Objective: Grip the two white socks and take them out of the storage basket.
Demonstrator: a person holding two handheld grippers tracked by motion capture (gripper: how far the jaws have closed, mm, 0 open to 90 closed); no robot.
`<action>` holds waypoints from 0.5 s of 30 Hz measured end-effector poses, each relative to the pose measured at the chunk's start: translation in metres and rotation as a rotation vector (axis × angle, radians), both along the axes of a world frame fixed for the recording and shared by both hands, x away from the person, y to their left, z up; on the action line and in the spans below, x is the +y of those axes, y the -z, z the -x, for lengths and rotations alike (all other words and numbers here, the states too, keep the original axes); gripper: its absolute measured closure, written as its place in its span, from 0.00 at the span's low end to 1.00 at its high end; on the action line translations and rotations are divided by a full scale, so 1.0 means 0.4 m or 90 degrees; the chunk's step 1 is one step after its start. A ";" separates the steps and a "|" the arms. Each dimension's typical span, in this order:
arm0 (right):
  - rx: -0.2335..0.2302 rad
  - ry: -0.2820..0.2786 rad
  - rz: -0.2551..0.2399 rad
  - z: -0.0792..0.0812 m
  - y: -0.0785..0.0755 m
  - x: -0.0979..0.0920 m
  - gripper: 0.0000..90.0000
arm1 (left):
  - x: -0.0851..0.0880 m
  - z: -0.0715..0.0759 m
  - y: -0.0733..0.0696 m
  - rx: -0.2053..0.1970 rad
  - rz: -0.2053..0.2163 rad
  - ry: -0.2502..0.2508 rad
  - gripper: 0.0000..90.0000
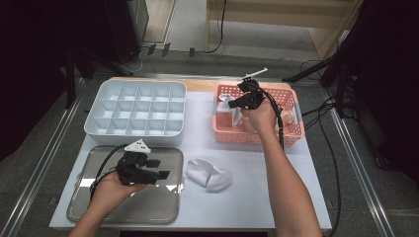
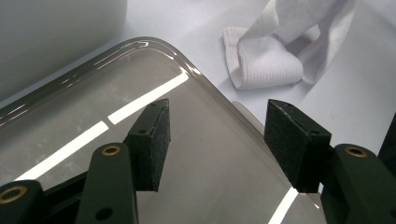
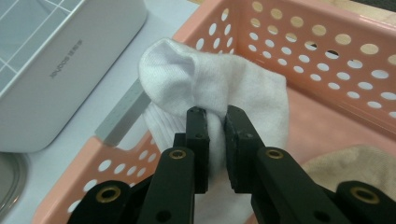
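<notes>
The right claw (image 3: 215, 116) is pinching a white sock (image 3: 252, 93), with a fold of the fabric squeezed between its two black pads; the sock hangs from that grip above the near-left part of the pink perforated basket (image 3: 327, 51). In the high view the same sock (image 1: 232, 109) dangles under the right claw (image 1: 247, 98) over the basket (image 1: 257, 136), which sits on the right of the desk (image 1: 247, 197). A beige piece of cloth (image 3: 355, 168) lies in the bottom of the basket. The left claw (image 2: 215, 135) is spread wide with nothing between its pads, held over the corner of the shiny metal tray (image 2: 93, 107) at the near left of the desk. Just beyond that tray corner a second white sock (image 2: 275, 56) lies crumpled on the desk, seen from above between tray and the person's right forearm (image 1: 210, 174). Behind the tray (image 1: 99, 207) stands a white divided organiser box (image 1: 136, 108), its compartments bare.
</notes>
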State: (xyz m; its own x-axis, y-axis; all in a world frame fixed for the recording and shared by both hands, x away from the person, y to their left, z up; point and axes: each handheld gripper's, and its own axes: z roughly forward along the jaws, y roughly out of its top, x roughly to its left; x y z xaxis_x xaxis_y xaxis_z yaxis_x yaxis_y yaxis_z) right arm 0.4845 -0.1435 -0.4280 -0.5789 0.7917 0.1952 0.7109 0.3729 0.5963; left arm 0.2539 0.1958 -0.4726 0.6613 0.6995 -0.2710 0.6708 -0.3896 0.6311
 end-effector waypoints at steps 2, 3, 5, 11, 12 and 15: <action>-0.005 -0.005 -0.003 0.008 -0.012 -0.002 0.92 | -0.002 -0.002 0.001 -0.001 -0.003 0.004 0.47; -0.008 -0.008 -0.003 0.012 -0.019 -0.003 0.92 | -0.004 -0.002 0.001 0.000 -0.002 0.003 0.47; -0.009 -0.012 -0.010 0.021 -0.032 -0.006 0.92 | -0.006 -0.004 0.002 0.000 -0.002 0.005 0.47; -0.007 -0.027 -0.020 0.050 -0.075 -0.005 0.92 | -0.014 -0.008 0.002 0.000 -0.002 0.012 0.47; -0.006 -0.027 -0.023 0.054 -0.081 -0.004 0.92 | -0.014 -0.008 0.002 0.001 -0.002 0.011 0.47; -0.010 -0.033 -0.020 0.066 -0.095 0.000 0.92 | -0.014 -0.013 0.002 0.003 -0.001 0.013 0.46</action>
State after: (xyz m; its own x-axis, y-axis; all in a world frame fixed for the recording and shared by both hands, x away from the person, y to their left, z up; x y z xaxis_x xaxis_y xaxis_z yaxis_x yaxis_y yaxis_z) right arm 0.4581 -0.1435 -0.3898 -0.6223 0.7539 0.2106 0.6817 0.3897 0.6192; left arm 0.2589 0.1900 -0.4734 0.6744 0.6860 -0.2731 0.6653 -0.4041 0.6278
